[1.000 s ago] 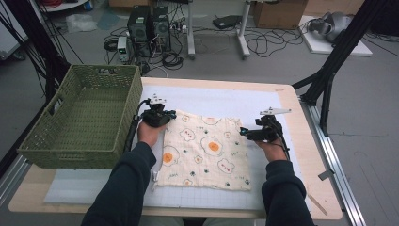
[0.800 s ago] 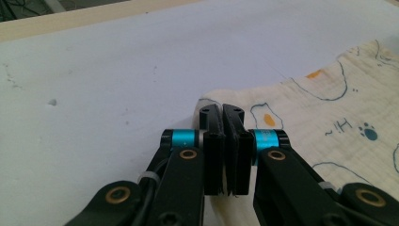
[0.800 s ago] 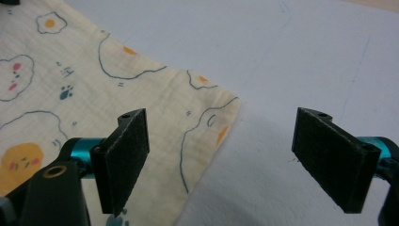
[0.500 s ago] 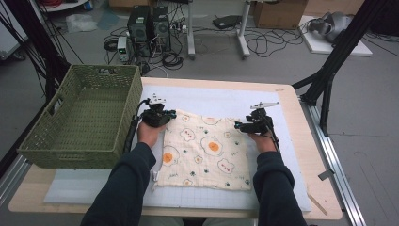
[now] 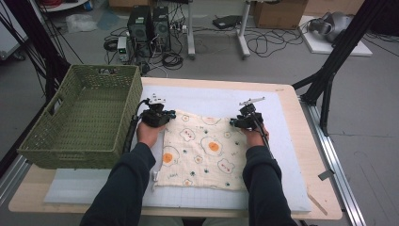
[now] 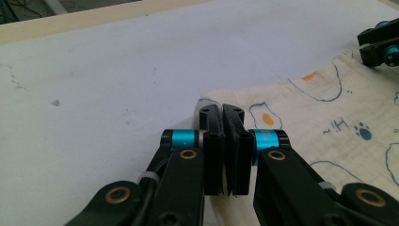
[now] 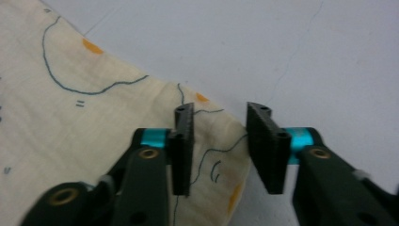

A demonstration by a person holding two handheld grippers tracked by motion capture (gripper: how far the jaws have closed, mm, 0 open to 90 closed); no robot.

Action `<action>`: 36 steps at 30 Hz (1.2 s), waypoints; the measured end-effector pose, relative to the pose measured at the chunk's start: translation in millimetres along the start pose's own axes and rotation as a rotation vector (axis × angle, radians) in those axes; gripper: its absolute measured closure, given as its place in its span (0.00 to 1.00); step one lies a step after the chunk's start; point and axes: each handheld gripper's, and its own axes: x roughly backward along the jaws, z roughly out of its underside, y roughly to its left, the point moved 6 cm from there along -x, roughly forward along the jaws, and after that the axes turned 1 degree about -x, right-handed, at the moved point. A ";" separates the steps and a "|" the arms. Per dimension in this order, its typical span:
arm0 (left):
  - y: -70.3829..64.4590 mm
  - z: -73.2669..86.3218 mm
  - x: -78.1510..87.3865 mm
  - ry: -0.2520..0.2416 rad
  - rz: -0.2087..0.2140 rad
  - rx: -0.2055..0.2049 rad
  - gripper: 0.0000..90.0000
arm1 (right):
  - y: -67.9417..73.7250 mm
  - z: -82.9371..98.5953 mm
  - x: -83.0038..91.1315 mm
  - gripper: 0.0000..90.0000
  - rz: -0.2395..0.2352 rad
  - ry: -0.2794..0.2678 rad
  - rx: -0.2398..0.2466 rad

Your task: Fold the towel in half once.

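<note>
A cream cotton cloth printed with fried eggs and small animals (image 5: 203,150) lies flat on a white foam mat (image 5: 282,155) that covers most of the pale wooden table (image 5: 315,188). Bare mat runs along the cloth's far edge and to its right, while on the left a green woven plastic basket (image 5: 84,122) stands just beside the cloth's left edge, on the table's left end. Beyond the table, the grey floor carries computer towers and loose cables.

Both forearms reach forward over the cloth. The left gripper (image 6: 222,141) sits at the far left corner, its jaws pressed together on the cloth's edge. The right gripper (image 7: 225,141) is at the far right corner, its jaws parted narrowly, straddling the corner without pinching it.
</note>
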 end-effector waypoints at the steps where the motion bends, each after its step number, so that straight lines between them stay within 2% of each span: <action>1: 0.6 0.0 0.3 0.000 -0.003 -0.001 0.96 | 0.6 0.2 0.4 0.78 -0.005 0.001 -0.005; 3: 1.9 0.4 1.1 0.006 -0.007 0.001 0.96 | 1.8 0.3 1.5 0.91 0.000 0.010 0.007; 4: 2.5 0.6 1.6 0.009 -0.010 0.002 0.96 | 2.4 -0.2 1.7 0.93 0.005 0.010 0.018; 7: 3.4 0.1 2.2 0.007 -0.016 0.001 0.96 | 3.6 -0.9 2.8 0.95 0.026 0.016 0.038; 10: 5.3 -4.1 3.8 -0.029 -0.032 0.015 0.96 | 1.7 -3.0 5.6 0.96 0.049 0.000 0.051; 13: 8.3 -11.0 6.5 -0.083 -0.057 0.034 0.96 | -1.3 -7.6 11.3 0.96 0.067 -0.039 0.048; 15: 8.2 -15.1 8.4 -0.113 -0.064 0.045 0.97 | -3.5 -12.9 17.0 0.96 0.081 -0.085 0.042; 17: 6.7 -14.6 8.2 -0.106 -0.061 0.038 0.96 | -4.2 -18.8 22.8 0.96 0.090 -0.135 0.032; 22: 3.1 -10.3 12.4 -0.059 -0.040 0.004 0.96 | -0.2 -18.2 27.3 0.96 0.063 -0.146 0.051; 24: -0.2 -11.6 16.3 -0.056 -0.035 -0.016 0.96 | 2.3 -16.8 30.7 0.96 0.045 -0.162 0.049; 27: -6.6 -13.2 24.2 -0.067 -0.031 -0.023 0.96 | 6.3 -13.0 37.7 0.96 0.014 -0.176 0.047; 32: -13.6 -4.5 34.6 -0.060 -0.020 -0.027 0.96 | 12.8 -4.5 52.6 0.96 -0.019 -0.201 0.063; 36: -20.8 0.1 42.9 -0.065 0.009 -0.037 0.96 | 19.9 6.4 62.5 0.96 -0.038 -0.205 0.074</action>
